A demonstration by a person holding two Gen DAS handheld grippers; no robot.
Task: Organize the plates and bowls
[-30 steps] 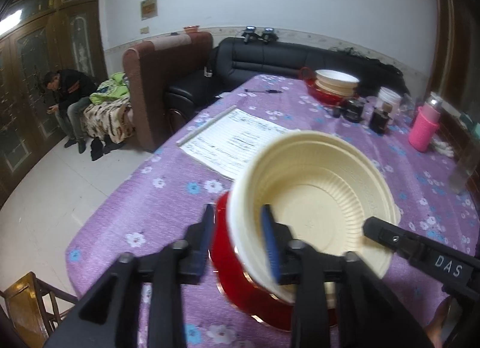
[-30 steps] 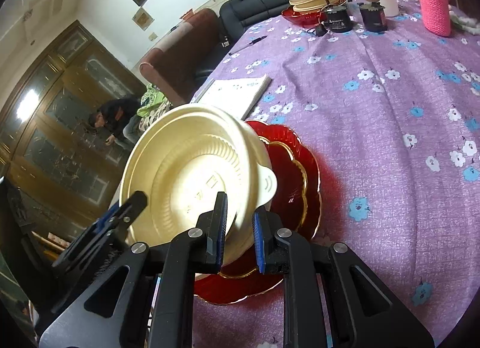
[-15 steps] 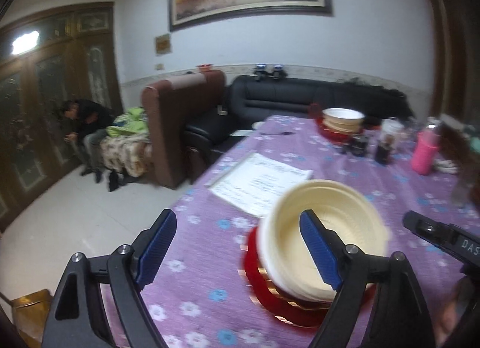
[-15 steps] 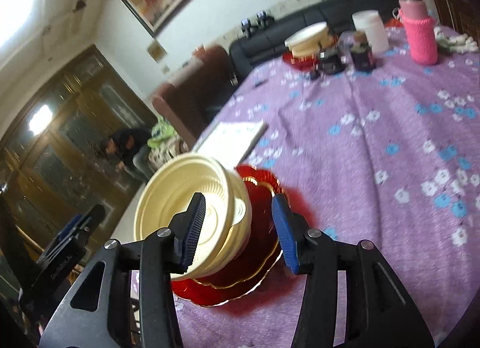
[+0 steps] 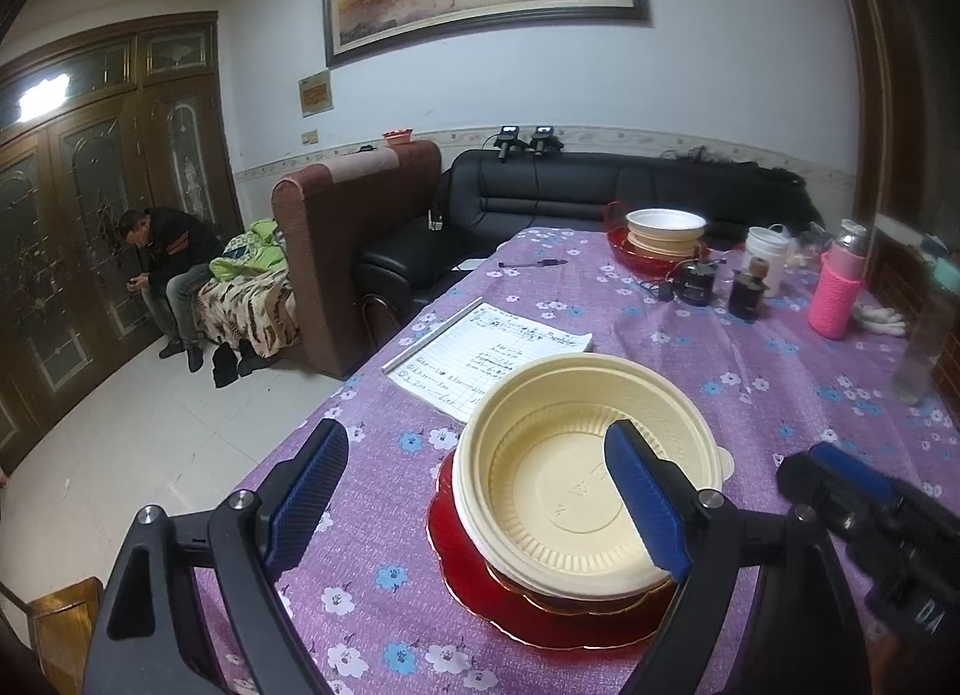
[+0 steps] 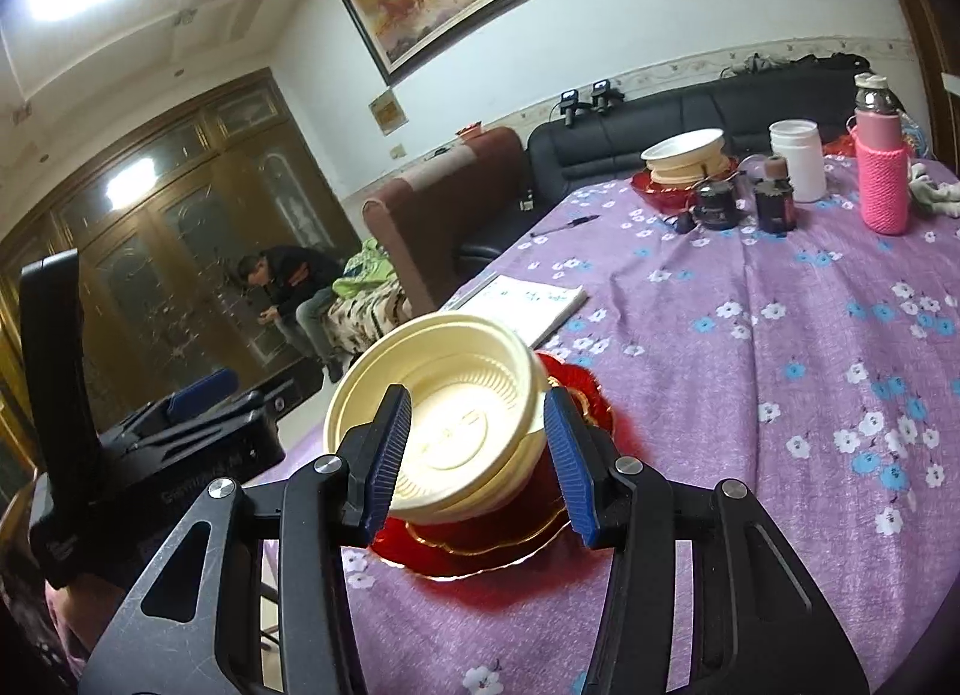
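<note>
On the red plate (image 5: pixel 510 605) near the table's front edge sit the cream bowls (image 5: pixel 591 473), probably nested. Both grippers should back away straight, clear of the rims. The left gripper (image 5: pixel 474 500) gapes wide and empty; the right gripper (image 6: pixel 477 458) stands half open, empty. A second ago both pinched the bowls' rim.

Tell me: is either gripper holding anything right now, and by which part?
Nothing. Left gripper and right gripper are both open; the cream bowl sits free on the red plate.
</note>
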